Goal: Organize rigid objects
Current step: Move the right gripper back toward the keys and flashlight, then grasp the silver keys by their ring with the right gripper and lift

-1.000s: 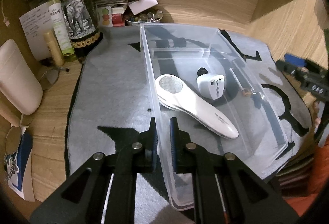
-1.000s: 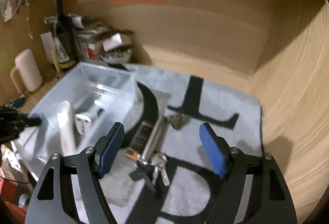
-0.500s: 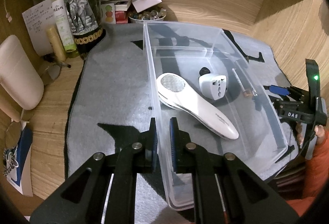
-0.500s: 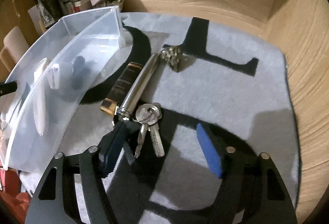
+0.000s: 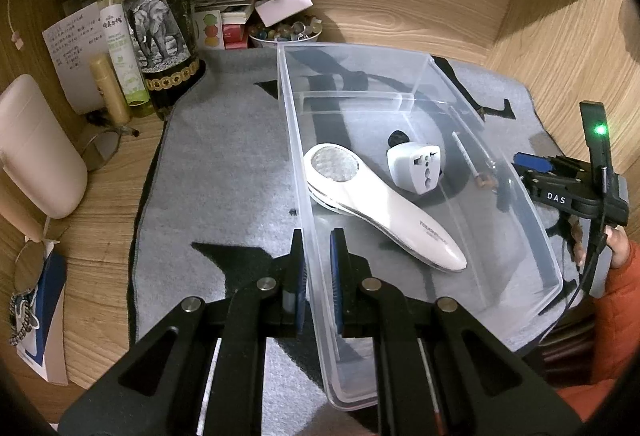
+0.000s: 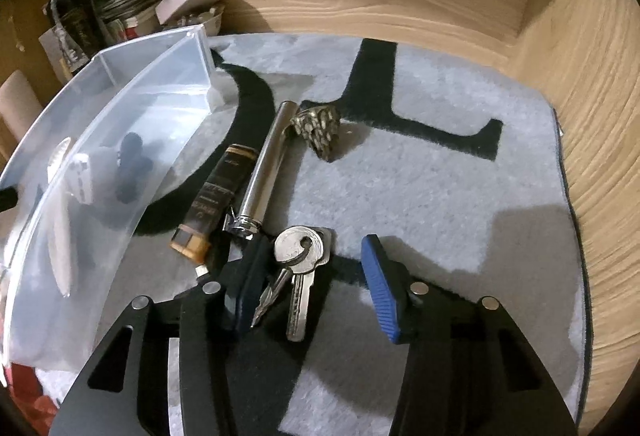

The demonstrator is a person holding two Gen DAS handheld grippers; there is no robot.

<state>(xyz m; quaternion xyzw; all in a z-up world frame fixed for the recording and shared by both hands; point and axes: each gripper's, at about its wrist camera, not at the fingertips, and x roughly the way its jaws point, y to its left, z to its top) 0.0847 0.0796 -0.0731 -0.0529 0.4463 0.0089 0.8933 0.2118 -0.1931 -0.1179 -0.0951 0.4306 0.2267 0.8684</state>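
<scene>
The step in hand looks like the pick-up of the bunch of keys [image 6: 298, 268], one of the loose items not yet in the clear plastic bin [image 5: 400, 104]. The left tool [image 5: 318, 272] is clamped tight on the bin's near side wall, one pad inside and one outside, steadying it on the grey mat [image 5: 224, 164] that covers the wooden surface [image 5: 400, 8]. Inside the bin lie a white handheld device [image 5: 380, 208], a white plug adapter [image 5: 416, 168] and a thin pen-like stick [image 5: 466, 160]. The right tool [image 6: 310, 288] straddles the keys, its jaws closing: the left pad is at the keys' edge, the right pad apart from them, so nothing is gripped. Just beyond lie a chrome cylinder [image 6: 268, 168], a dark brown bar [image 6: 216, 196] and a small brass figure [image 6: 318, 130]. Next, the pads probably need to meet on the key bows, then lift and carry left over the bin's rim.
</scene>
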